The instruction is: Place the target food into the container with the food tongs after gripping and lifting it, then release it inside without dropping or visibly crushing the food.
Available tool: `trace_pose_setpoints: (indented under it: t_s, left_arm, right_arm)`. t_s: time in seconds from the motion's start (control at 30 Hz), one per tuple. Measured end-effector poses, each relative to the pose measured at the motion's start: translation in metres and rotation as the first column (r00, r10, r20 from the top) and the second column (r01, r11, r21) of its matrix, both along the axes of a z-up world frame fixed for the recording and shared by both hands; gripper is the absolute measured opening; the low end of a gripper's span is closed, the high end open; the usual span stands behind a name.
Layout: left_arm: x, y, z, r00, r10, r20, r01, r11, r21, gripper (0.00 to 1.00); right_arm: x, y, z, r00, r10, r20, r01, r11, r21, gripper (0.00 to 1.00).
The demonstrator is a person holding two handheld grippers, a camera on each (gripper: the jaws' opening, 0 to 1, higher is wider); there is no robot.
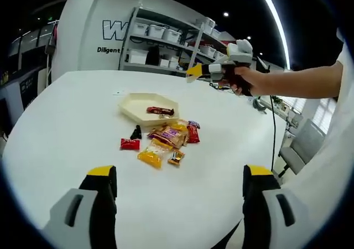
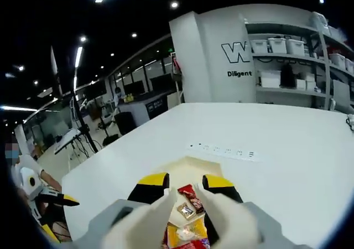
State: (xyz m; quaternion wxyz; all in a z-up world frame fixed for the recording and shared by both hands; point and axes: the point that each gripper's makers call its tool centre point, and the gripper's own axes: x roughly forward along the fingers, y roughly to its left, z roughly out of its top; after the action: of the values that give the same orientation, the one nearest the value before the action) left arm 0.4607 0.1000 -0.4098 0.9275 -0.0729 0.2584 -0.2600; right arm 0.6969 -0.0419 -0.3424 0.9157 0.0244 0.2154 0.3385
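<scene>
Risk of a slip or a crushed wrapper if the white plastic food tongs (image 2: 224,216) close too hard or off-centre on the heap of small bright snack packets (image 1: 166,141), lying on the round white worktop (image 1: 66,122) just beside the shallow beige six-sided tray (image 1: 133,106). At the heap's edge, a red packet (image 1: 193,133) with its long axis pointing roughly to the worktop's far side. Left gripper (image 1: 180,188) with jaws wide and empty; right gripper (image 2: 185,182) with jaws around the tongs, pressing or not impossible to tell.

A large open-plan lab or office: black ceiling with recessed spots and strip lights, a grey metal shelving rack (image 1: 166,41) of white plastic storage bins at 12 o'clock, rows of dark computer desks (image 2: 141,102) at 10 o'clock.
</scene>
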Motion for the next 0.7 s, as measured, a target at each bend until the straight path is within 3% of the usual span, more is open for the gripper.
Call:
trace_pose_setpoints:
  t_s: [0.7]
  left_arm:
    - [-0.001, 0.005, -0.002, 1.000, 0.000, -0.011, 0.000, 1.000, 0.007, 0.92]
  right_arm:
    - [-0.017, -0.028, -0.047, 0.997, -0.040, -0.072, 0.037, 0.998, -0.044, 0.19]
